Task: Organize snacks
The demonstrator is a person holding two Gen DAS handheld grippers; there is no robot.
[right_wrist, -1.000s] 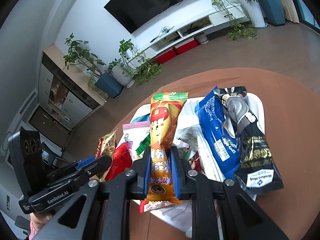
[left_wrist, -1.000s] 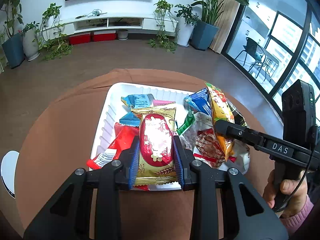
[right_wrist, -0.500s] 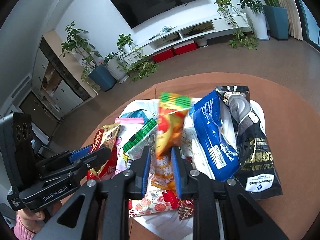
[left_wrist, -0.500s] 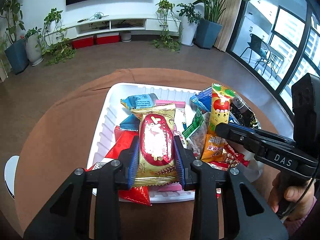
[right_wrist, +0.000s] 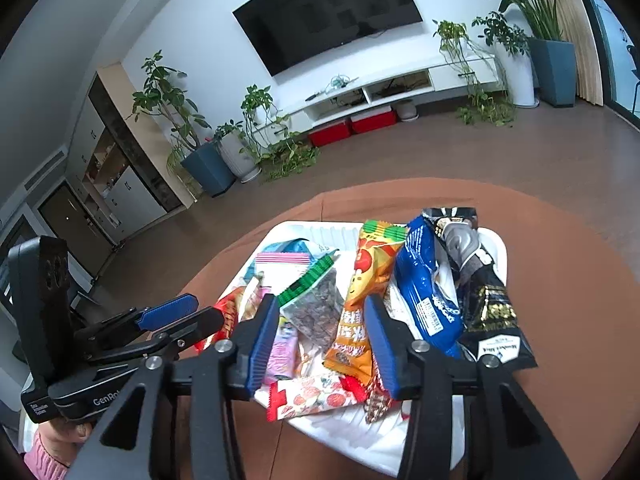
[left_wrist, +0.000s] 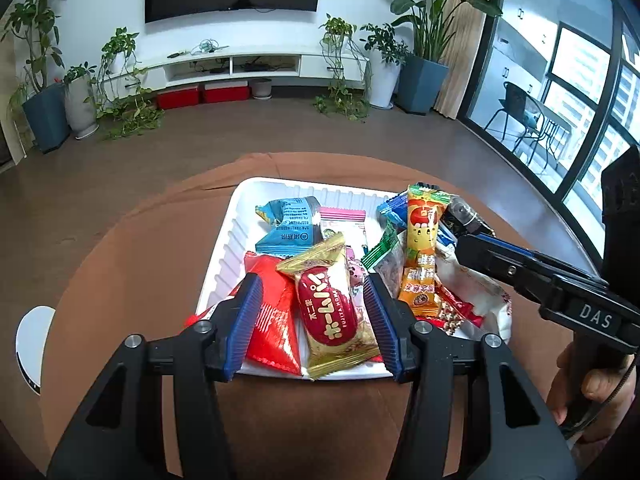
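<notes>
Letting go: I have just opened both grippers, left (left_wrist: 312,326) and right (right_wrist: 320,342), halfway, holding nothing, so the gold pack (left_wrist: 330,312) and orange pack (right_wrist: 362,300) rest in the tray (left_wrist: 224,256) at 12 o'clock.

A round desk (left_wrist: 132,264) under a brown cloth carries everything here. One white ribbed tray (left_wrist: 224,256) lies directly on the cloth, near the desk's middle and reaching toward its far edge, with bare cloth around it on every side that shows. The tray is heaped with snack packets (left_wrist: 328,308); they rest in the tray or on each other, none on the cloth itself. In the right wrist view the tray's near corner (right_wrist: 372,440) overhangs nothing and sits flat.
</notes>
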